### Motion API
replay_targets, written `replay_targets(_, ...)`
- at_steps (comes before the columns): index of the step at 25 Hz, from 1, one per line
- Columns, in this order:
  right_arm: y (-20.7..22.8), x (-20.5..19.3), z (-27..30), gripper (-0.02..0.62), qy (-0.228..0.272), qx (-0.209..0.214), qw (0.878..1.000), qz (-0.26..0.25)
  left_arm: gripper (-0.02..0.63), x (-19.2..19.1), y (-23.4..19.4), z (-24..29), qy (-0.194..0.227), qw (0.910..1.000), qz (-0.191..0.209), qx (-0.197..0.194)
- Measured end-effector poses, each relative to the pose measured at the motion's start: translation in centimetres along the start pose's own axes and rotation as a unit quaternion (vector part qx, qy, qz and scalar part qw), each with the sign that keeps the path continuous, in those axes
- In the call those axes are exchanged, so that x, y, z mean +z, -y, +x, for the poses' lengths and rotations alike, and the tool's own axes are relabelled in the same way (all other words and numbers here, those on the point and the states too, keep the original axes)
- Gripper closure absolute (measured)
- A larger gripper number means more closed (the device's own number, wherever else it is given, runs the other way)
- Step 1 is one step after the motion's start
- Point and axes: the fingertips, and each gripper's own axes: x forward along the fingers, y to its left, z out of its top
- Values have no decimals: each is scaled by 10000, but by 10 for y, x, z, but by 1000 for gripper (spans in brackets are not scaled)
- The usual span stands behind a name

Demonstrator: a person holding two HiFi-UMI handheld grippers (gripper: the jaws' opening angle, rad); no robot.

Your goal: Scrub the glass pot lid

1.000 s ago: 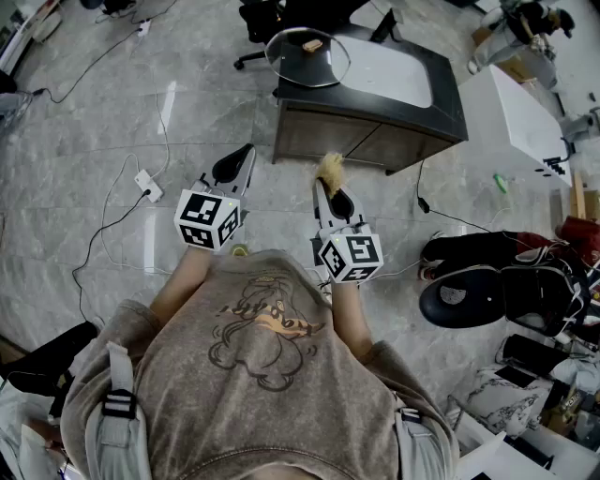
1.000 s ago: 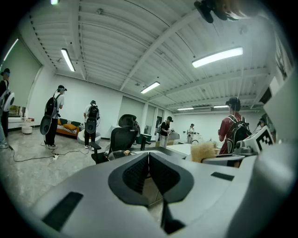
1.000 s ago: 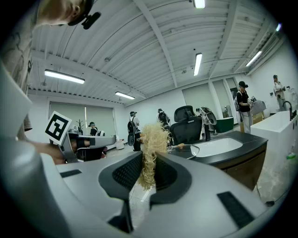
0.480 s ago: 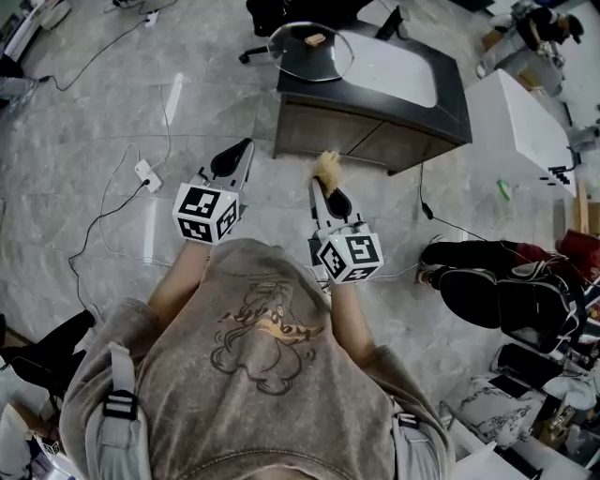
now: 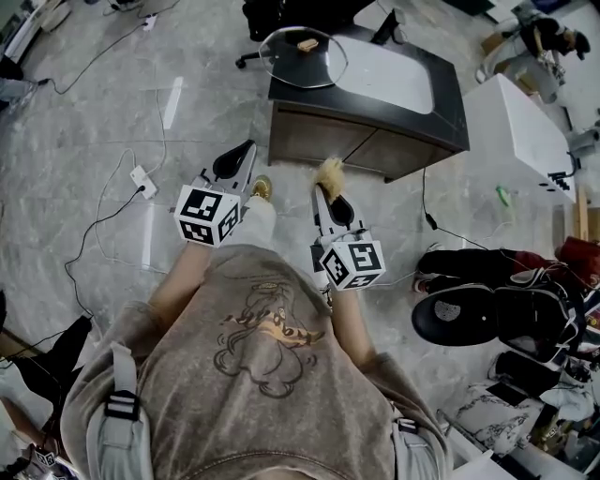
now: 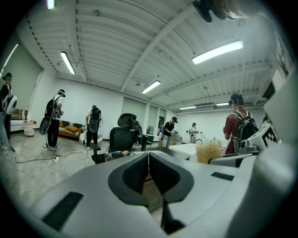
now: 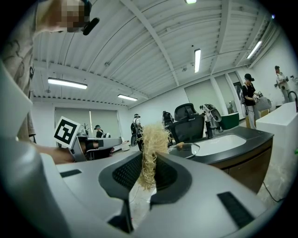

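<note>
The glass pot lid (image 5: 303,58), with a tan knob, lies on the left end of a dark counter (image 5: 448,105) beside a white sink basin (image 5: 394,73). My left gripper (image 5: 245,152) is held over the floor short of the counter, shut with nothing between its jaws. It also shows in the left gripper view (image 6: 148,160), with the lid (image 6: 115,155) far beyond it. My right gripper (image 5: 324,187) is shut on a straw-coloured scrubber (image 5: 329,171), also short of the counter. In the right gripper view the scrubber (image 7: 151,146) sticks up from the gripper (image 7: 148,168), and the lid (image 7: 184,149) lies ahead.
A black office chair (image 5: 272,14) stands behind the counter. Cables and a power strip (image 5: 143,181) lie on the floor at the left. A white cabinet (image 5: 520,122) and a pile of shoes and bags (image 5: 497,300) are at the right. Several people stand in the background.
The person has stepped forward; a leg and shoe now show between the grippers. Both grippers keep their pose and their hold.
</note>
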Motion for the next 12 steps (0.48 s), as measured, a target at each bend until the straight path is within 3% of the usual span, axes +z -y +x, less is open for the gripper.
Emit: replay_targets(12, 49, 12, 71, 525, -30, -72, 9999, 126, 588, 9, -49, 90, -91, 9999, -91, -64)
